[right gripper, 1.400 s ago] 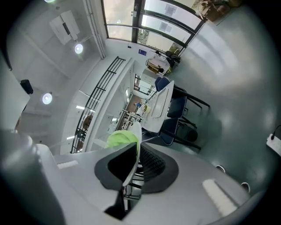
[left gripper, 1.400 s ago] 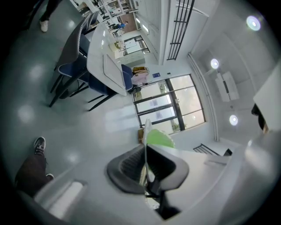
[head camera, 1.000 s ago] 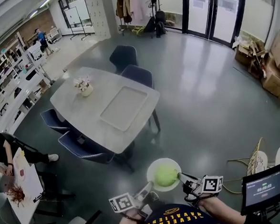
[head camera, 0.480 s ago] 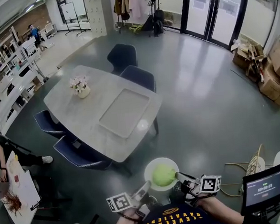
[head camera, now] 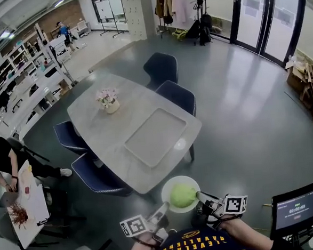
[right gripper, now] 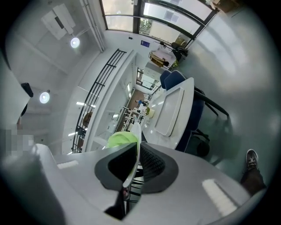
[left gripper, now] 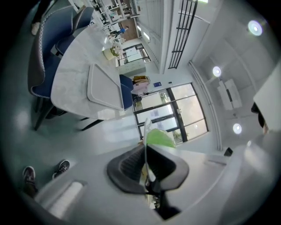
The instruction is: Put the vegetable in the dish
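Counter [head camera: 92,121] lies ahead of the held dish [head camera: 169,187], its near corner closest. On it: flat tray [head camera: 155,136] near-right, flower pot [head camera: 110,102] far-left, bare top between. Blue chairs [head camera: 98,176] block its left edge, further chairs [head camera: 177,96] its far side. Floor [head camera: 253,125] to the right is unobstructed. Screen [head camera: 296,209] stands near right.

shirt [head camera: 200,247]: navy, yellow lettering | left tool [head camera: 165,207], right tool [head camera: 202,197]: black-white marker cubes [head camera: 136,225]

left claw [left gripper: 147,159] — clamped on dish [left gripper: 147,127] rim | vegetable [left gripper: 160,138] in dish | table [left gripper: 70,83] beyond, upper left
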`<move>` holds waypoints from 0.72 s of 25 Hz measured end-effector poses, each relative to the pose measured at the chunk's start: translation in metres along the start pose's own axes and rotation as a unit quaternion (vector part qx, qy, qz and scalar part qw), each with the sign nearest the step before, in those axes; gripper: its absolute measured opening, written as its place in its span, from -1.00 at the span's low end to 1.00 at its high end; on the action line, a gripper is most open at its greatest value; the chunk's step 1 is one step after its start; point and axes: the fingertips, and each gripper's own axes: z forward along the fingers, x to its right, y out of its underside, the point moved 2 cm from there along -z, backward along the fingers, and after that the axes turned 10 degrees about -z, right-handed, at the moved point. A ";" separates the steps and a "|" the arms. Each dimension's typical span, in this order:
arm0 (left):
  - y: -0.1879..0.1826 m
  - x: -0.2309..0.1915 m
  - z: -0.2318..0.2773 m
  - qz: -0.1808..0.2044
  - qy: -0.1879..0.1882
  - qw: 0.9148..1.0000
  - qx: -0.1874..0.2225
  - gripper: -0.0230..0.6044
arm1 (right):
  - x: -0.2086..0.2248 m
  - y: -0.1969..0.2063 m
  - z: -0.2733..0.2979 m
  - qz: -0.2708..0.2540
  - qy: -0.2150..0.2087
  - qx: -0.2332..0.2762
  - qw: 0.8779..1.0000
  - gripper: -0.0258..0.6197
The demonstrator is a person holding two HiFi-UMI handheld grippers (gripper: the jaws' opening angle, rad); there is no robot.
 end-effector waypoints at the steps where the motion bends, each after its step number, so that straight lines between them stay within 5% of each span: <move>1: -0.005 0.004 0.018 0.004 0.003 1.000 0.007 -0.89 | 0.008 -0.019 0.003 -0.003 -0.010 -0.005 1.000 -0.84; 4: -0.011 0.010 0.063 0.010 -0.006 1.000 0.019 -0.88 | 0.028 -0.064 0.003 0.001 -0.027 -0.014 1.000 -0.84; 11: -0.014 0.010 0.096 0.046 -0.029 0.998 0.032 -0.89 | 0.056 -0.098 0.000 -0.001 -0.030 -0.040 0.999 -0.84; 14: -0.021 0.005 0.152 0.042 -0.051 0.997 0.048 -0.89 | 0.093 -0.146 0.000 0.006 -0.047 -0.051 0.998 -0.84; 18: -0.025 0.003 0.158 0.031 -0.052 0.996 0.063 -0.89 | 0.101 -0.151 0.007 0.005 -0.050 -0.068 0.996 -0.84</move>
